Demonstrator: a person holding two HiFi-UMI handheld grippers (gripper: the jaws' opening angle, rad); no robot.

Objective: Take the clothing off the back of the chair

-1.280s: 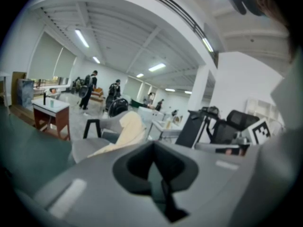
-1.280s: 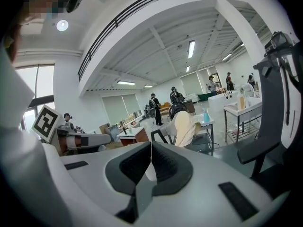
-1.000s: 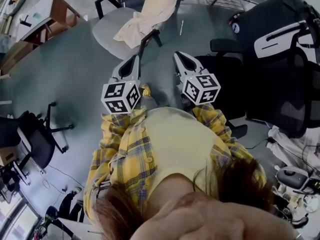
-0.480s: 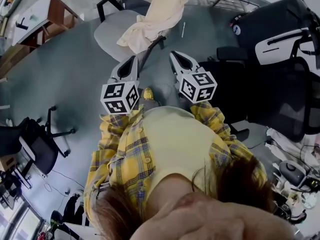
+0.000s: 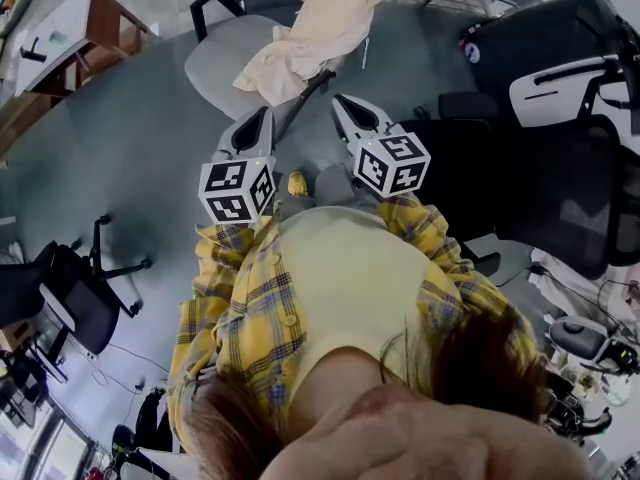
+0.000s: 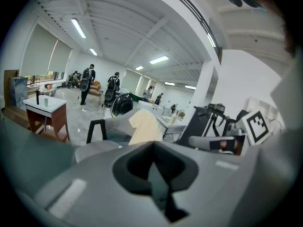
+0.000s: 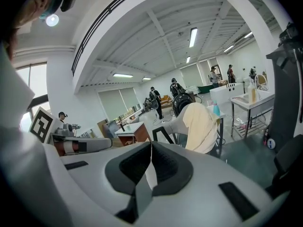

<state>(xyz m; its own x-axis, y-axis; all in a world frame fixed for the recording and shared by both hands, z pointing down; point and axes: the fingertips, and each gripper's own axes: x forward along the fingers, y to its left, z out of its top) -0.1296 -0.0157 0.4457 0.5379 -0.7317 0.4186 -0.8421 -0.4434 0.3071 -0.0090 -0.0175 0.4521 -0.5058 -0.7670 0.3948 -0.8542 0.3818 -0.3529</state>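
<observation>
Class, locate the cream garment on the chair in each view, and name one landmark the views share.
Head view: top centre, cream garment draped down the chair back.
Left gripper view: centre, just above the jaws.
Right gripper view: right of centre.
Shared landmark: the grey chair it hangs on.

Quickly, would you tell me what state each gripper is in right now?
Left gripper: closed, nothing between its fingers.
Right gripper: closed, nothing between its fingers.

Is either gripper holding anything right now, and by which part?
Nothing is held. The left gripper and right gripper both have jaws shut and empty; the cream garment hangs over the chair, apart from both.
</observation>
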